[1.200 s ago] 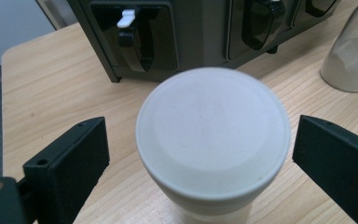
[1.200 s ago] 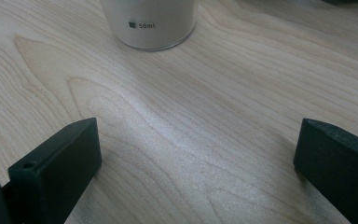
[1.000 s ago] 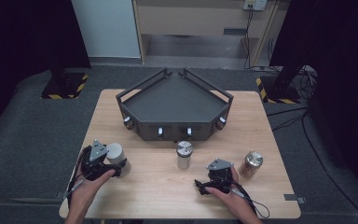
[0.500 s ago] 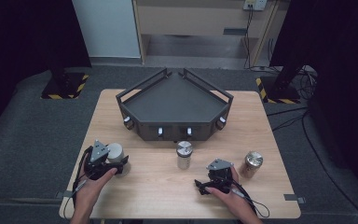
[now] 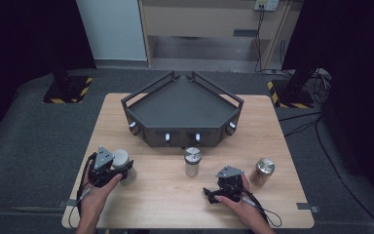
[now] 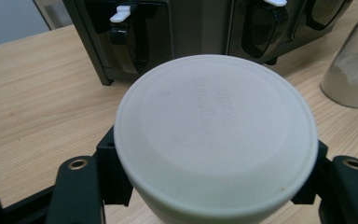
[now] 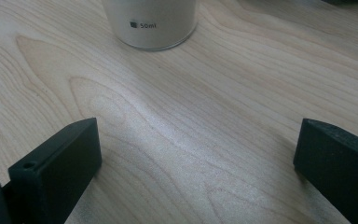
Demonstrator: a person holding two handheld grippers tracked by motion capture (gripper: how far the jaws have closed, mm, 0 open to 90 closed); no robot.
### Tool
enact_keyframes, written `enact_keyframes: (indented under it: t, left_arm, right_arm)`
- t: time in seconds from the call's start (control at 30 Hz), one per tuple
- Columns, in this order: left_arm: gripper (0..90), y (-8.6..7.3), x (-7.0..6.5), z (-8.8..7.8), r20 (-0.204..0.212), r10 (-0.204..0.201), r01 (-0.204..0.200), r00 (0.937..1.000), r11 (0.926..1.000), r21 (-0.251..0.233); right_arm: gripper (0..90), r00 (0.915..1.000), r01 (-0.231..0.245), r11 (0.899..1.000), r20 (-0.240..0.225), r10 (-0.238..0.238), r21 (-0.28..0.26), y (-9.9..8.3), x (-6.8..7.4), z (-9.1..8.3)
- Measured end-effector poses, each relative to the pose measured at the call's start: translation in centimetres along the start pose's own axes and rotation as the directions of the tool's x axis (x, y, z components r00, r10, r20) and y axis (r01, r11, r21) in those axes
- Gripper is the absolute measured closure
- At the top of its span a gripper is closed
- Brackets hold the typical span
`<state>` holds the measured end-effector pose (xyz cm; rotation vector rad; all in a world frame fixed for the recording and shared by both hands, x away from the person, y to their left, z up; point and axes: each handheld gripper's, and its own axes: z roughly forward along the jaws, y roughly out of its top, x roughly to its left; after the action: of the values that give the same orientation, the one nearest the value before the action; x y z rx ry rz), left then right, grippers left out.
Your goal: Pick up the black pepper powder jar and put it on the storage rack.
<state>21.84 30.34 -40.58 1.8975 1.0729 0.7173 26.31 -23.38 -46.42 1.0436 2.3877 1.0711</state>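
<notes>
A jar with a flat white lid [image 6: 214, 135] stands on the wooden table [image 5: 165, 195] at its front left [image 5: 121, 160]. My left gripper [image 6: 214, 161] is shut on it, one black jaw against each side, and a hand holds that gripper [image 5: 119, 169]. Near the front right a hand rests my right gripper [image 5: 210, 193] on the table, pointing left. Its jaws stand wide open [image 7: 196, 154] over bare wood. A clear jar with a silver lid [image 5: 192, 161] stands mid-table; its base marked 50ml [image 7: 151, 23] lies ahead of the right jaws.
A dark angular tray with railings and front knobs [image 5: 182, 105] takes up the back middle of the table, close behind the held jar [image 6: 200, 28]. A brownish jar with a metal lid [image 5: 263, 170] stands at the right. The clear jar holds white powder [image 6: 349, 74].
</notes>
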Motion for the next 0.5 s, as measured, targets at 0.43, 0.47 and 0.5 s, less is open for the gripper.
enact_keyframes:
  t: [0.43, 0.47, 0.5]
  left_arm:
    - [32.5, 2.0, 0.3, -0.3, 0.043, 0.064, -0.064, 0.9970, 0.9979, 0.006]
    - [32.5, 2.2, 0.4, -0.5, 0.050, 0.076, -0.076, 0.9958, 0.9971, 0.002]
    - [32.5, 2.4, 0.5, -0.6, 0.055, 0.080, -0.080, 0.9953, 0.9968, 0.002]
  right_arm:
    - [0.8, 1.0000, 0.000, 1.000, 0.000, 0.000, 0.000, 0.0, 0.0, 0.0]
    - [0.8, 1.0000, 0.000, 1.000, 0.000, 0.000, 0.000, 0.0, 0.0, 0.0]
    - [0.8, 1.0000, 0.000, 1.000, 0.000, 0.000, 0.000, 0.0, 0.0, 0.0]
